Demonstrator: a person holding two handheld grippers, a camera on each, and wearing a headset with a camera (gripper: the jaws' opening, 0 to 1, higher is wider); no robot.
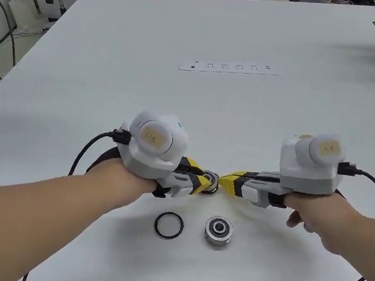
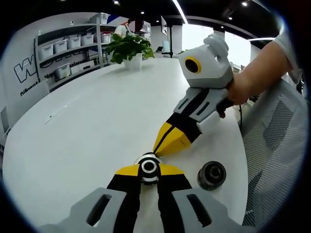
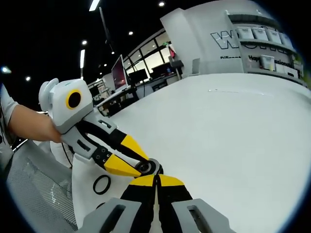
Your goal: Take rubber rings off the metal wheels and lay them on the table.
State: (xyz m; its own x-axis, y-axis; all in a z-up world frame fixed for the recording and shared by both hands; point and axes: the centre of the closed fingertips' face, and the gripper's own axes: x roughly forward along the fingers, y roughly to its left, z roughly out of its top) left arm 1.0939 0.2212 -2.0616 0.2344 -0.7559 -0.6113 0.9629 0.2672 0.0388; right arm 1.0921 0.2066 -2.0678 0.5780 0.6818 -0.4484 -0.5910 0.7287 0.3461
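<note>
Left tongs (image 1: 200, 179) and right tongs (image 1: 227, 180) tip to tip, jaws of both closed, forearms (image 1: 41, 209) angled inward

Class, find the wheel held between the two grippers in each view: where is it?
Head view: wheel low centre, above the loose rubber ring.
Left gripper view: wheel bottom centre, between its own jaws.
Right gripper view: wheel lower centre, above its own jaws.
Shared landmark: the white table.
</note>
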